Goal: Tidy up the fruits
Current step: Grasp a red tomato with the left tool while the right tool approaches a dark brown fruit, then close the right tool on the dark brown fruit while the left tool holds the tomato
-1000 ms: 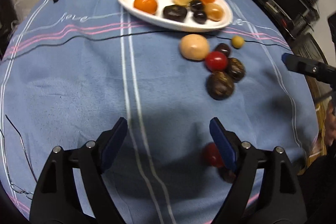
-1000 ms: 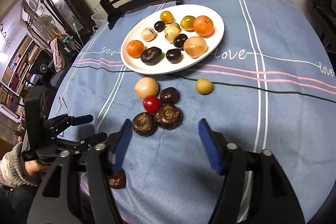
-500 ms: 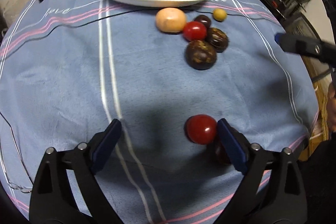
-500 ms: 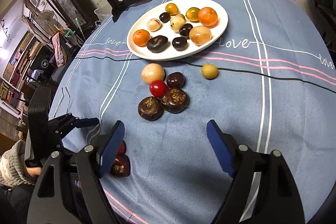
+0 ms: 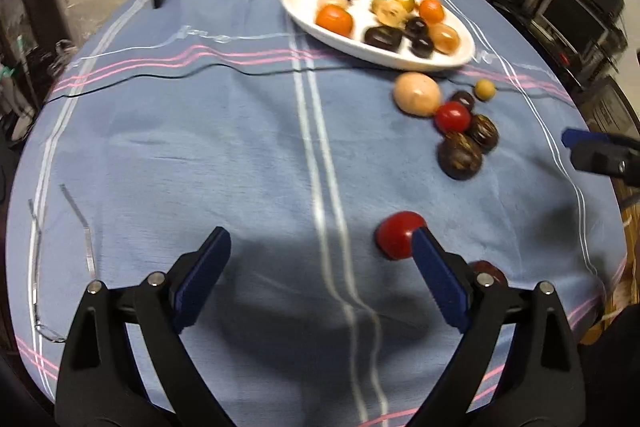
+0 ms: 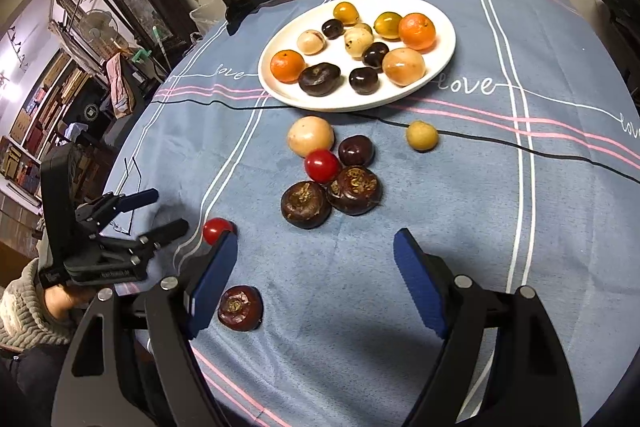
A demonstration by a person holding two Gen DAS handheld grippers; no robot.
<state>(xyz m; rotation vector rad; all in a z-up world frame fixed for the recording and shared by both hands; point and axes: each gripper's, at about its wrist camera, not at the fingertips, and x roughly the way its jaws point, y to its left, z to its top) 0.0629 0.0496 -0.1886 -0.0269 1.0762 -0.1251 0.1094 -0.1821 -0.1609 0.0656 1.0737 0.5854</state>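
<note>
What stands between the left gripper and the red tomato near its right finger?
Nothing visible does. The red tomato lies on the blue tablecloth just ahead of the left gripper, whose closing jaws hold nothing.

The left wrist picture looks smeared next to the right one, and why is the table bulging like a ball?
Left wrist view: motion blur smears the plate and the stripes. Right wrist view: sharp; "love" on the cloth reads cleanly. Both views: a fisheye lens curves the table; the grippers cast dark shadows on the cloth.

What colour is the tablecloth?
The tablecloth is blue with white, pink and black stripes and white "love" lettering, clearest in the right wrist view.
</note>
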